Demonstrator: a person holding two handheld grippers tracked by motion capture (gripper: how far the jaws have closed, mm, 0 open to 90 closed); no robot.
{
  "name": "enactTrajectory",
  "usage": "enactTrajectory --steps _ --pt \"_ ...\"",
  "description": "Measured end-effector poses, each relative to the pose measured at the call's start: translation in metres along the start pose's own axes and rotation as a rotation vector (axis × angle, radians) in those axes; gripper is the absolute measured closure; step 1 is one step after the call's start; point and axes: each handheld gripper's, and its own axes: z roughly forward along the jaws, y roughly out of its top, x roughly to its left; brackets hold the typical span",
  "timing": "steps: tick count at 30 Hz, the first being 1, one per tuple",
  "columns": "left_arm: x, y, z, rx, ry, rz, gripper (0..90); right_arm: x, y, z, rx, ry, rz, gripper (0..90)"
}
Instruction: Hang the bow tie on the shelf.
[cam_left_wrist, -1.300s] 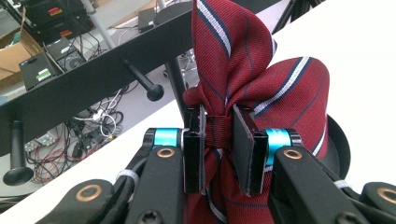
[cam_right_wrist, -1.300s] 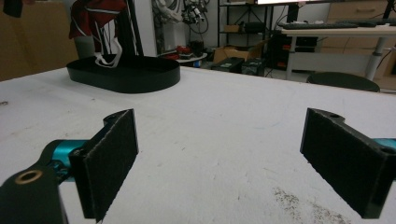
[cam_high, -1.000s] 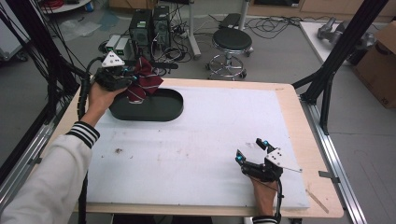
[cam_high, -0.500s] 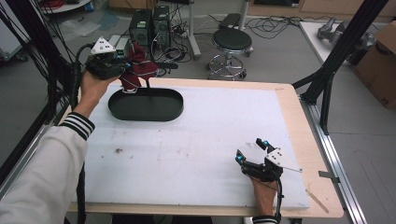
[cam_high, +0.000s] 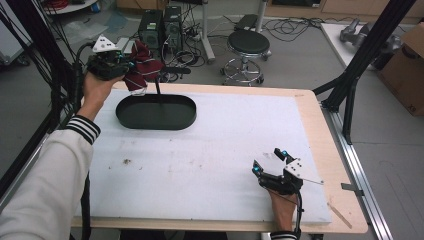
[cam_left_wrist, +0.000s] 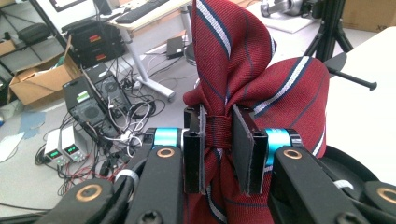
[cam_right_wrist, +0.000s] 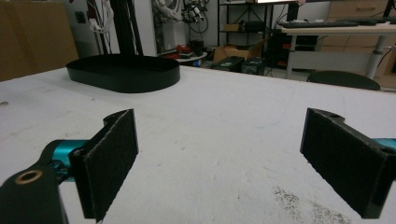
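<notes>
The floor was grey. A round black stool with shiny metal legs stood past the worktop, which had a wooden edge and a white top. Two black computer boxes sat on the floor with many tangled cables near them. A brown cardboard box stood at the right. Black metal poles leaned beside the worktop.

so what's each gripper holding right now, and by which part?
Left gripper is shut on the red striped tie, pinching a bunched fold of it above the far end of the black tray. Right gripper is open and holds nothing.
</notes>
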Motion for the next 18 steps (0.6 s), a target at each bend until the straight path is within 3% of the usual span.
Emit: enactTrajectory --steps 7,18 --pt "-0.0003 -0.0059 0.0025 0.022 0.022 -0.011 75.1 0.0003 0.0001 0.0000 0.002 0.000 0.003 10.3" --pt "0.0079 -0.0102 -0.0032 0.045 0.091 -0.065 75.0 0.0001 0.0001 0.0000 0.003 0.001 0.000 10.3"
